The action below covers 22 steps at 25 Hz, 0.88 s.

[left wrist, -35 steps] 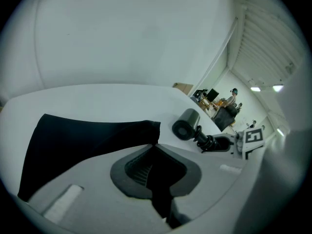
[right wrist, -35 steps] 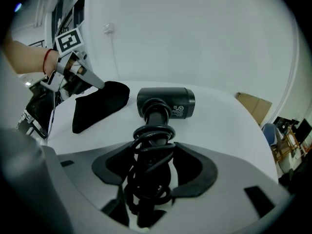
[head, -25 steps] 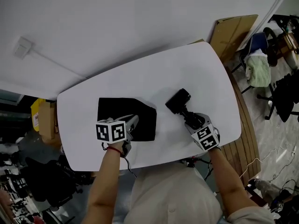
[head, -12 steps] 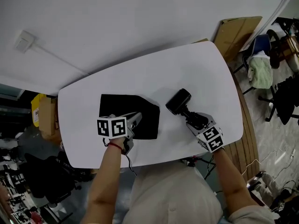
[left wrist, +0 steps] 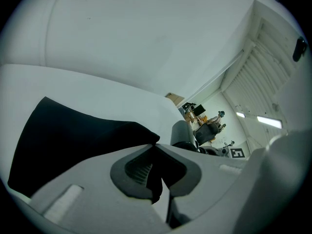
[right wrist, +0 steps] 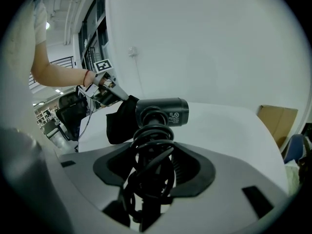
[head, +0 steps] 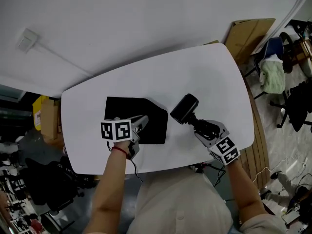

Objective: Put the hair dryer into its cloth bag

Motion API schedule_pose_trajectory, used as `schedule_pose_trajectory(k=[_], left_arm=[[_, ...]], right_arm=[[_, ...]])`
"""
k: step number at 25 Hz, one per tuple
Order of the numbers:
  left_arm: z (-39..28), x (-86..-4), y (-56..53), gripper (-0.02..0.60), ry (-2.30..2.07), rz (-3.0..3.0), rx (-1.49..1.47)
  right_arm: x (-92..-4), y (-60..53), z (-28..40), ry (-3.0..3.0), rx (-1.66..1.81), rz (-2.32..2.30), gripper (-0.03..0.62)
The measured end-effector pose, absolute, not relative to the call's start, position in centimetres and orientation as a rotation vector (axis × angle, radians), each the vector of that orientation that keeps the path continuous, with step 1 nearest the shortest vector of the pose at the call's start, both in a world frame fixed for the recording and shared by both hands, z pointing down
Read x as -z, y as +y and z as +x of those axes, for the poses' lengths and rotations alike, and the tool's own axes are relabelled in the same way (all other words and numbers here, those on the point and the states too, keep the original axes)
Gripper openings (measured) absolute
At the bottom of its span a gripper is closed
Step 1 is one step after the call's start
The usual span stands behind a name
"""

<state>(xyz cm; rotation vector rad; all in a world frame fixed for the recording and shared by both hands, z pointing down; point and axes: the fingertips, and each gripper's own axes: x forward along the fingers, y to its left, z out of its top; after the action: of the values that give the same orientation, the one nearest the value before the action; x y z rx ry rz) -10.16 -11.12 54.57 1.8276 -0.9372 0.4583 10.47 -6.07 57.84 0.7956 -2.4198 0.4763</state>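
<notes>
**A:** Where does everything sit?

**B:** The cloth bag (head: 127,110) lies on the white table (head: 204,67). The left gripper (head: 141,123) has its jaws closed tight on the bag's near right edge, with a fold of black cloth pinched between the pads. The hair dryer (head: 185,108) is just right of the bag and appears to be held off the table. The right gripper (head: 202,126) clamps the dryer's handle. Its jaws stand fairly wide because the coiled cord (right wrist: 151,152) is wound round the handle inside the grip.

**A:** So how should the insertion go?

**B:** I'd raise the pinched edge so the mouth gapes; I cannot tell whether it is open. Then turn one end of the barrel toward the opening, keep it low, and slide it along the bag's length. Watch the cord loops, since they could snag on the hem.

**A:** And the arms?

**B:** Both reach in from the bag's near side. The left forearm (head: 109,189) runs almost straight to the bag, with its gripper tipped downward. The right forearm (head: 240,184) comes in from the bag's right. Its gripper also slopes down, and the dryer sticks out beyond the jaws toward the bag's right edge.
</notes>
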Motion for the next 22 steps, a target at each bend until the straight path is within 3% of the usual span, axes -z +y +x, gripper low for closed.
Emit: schedule_pose_trajectory(k=[22], left_arm=[[-10.2,-54.7,-11.8,0.021,-0.915,1.767,-0.331]], right_arm=[[-59.2,-2.0,3.0,-2.355,-0.099,0.523,0.236]])
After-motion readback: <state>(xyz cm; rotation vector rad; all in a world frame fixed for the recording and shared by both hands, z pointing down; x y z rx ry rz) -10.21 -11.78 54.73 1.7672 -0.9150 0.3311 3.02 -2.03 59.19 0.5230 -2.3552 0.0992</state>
